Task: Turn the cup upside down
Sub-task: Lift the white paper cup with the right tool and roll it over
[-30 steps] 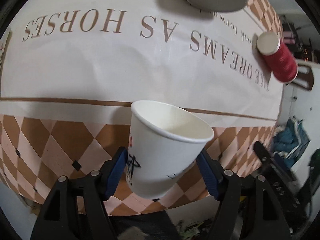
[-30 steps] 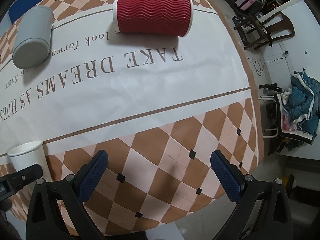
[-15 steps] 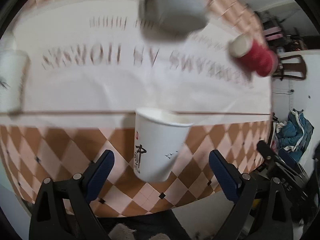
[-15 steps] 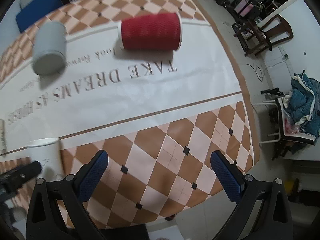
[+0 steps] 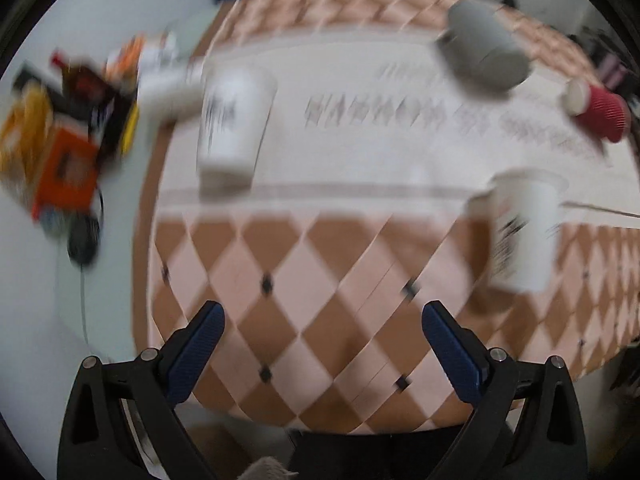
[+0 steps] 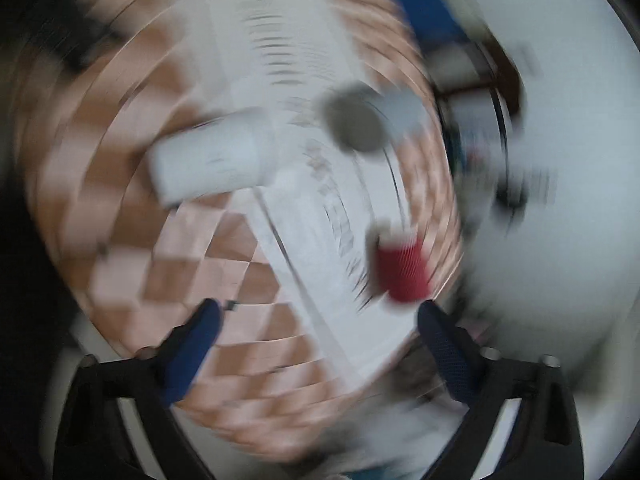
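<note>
- The left gripper [image 5: 322, 354] has let go of the cup [image 5: 524, 232] and pulled away: a second ago the cup sat tilted between its blue pads, and now it stands off to the right of the left wrist view, with nothing between the pads.
- The cup looks upright, mouth up, on the table [image 5: 320, 280] near the line where the checks meet the white band; heavy blur, so I can't say whether it is fully settled.
- Left jaws are spread wide with only checked cloth showing between them.
- The right gripper [image 6: 318, 346] is also spread wide and holds nothing; its view has swung hard since the earlier frame and now smears in a circular blur.
- In that right view a white cup [image 6: 212, 156] shows as a pale smear left of centre. I can't tell which white cup it is, or how it stands.
- A second white cup [image 5: 236, 120] stands further back on the white band in the left view, with dark print on its side.
- The grey cup [image 5: 486, 44] lies on its side at the far right of the band, well apart from the others.
- The red cup [image 5: 600, 110] lies on its side near the right edge of the table.
- Both turn up again in the right view: grey [image 6: 372, 120] near the middle, red [image 6: 402, 270] just above the right finger.
- Off the table's left edge in the left view sits a blurred clutter [image 5: 68, 120] of orange, yellow and black items, too smeared to name.
</note>
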`<state>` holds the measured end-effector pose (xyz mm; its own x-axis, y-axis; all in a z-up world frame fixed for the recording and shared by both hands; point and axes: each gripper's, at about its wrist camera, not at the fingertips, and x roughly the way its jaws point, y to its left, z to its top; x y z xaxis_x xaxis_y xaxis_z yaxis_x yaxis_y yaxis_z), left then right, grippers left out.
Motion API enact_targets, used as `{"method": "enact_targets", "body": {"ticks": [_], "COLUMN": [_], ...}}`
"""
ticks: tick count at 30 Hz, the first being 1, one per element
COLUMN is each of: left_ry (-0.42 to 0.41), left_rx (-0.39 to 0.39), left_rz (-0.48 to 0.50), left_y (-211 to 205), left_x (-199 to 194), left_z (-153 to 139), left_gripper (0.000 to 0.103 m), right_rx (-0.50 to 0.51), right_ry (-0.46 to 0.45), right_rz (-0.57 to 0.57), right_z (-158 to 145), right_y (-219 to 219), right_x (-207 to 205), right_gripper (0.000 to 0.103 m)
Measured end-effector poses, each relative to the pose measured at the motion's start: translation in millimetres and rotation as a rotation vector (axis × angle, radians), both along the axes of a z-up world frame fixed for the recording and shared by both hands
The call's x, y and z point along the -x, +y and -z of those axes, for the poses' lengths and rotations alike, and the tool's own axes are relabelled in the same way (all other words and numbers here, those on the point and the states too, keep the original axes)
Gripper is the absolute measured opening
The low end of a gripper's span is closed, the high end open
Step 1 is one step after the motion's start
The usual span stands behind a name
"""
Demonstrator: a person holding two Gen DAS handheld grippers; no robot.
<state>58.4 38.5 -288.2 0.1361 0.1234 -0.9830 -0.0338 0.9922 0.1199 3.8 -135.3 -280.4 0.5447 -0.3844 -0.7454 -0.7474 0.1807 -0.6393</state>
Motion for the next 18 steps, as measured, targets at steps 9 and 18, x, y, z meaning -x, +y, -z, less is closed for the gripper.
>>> {"method": "enact_targets", "body": {"ticks": [9,18], "left_ry": [0.095,0.11], "left_rx": [-0.044,-0.105], "left_rz": [-0.181,-0.371], "left_y": [23,30], "left_x": [17,30], "left_z": [43,51], "left_gripper": [0.101,0.101], "right_rx": [0.48,0.645], "right_ry": [0.052,0.04], "right_rz": [-0.884,-1.3], "right_z": [84,144], "right_y": [22,-4], "right_x": [43,24], "right_gripper": [0.087,0.064]}}
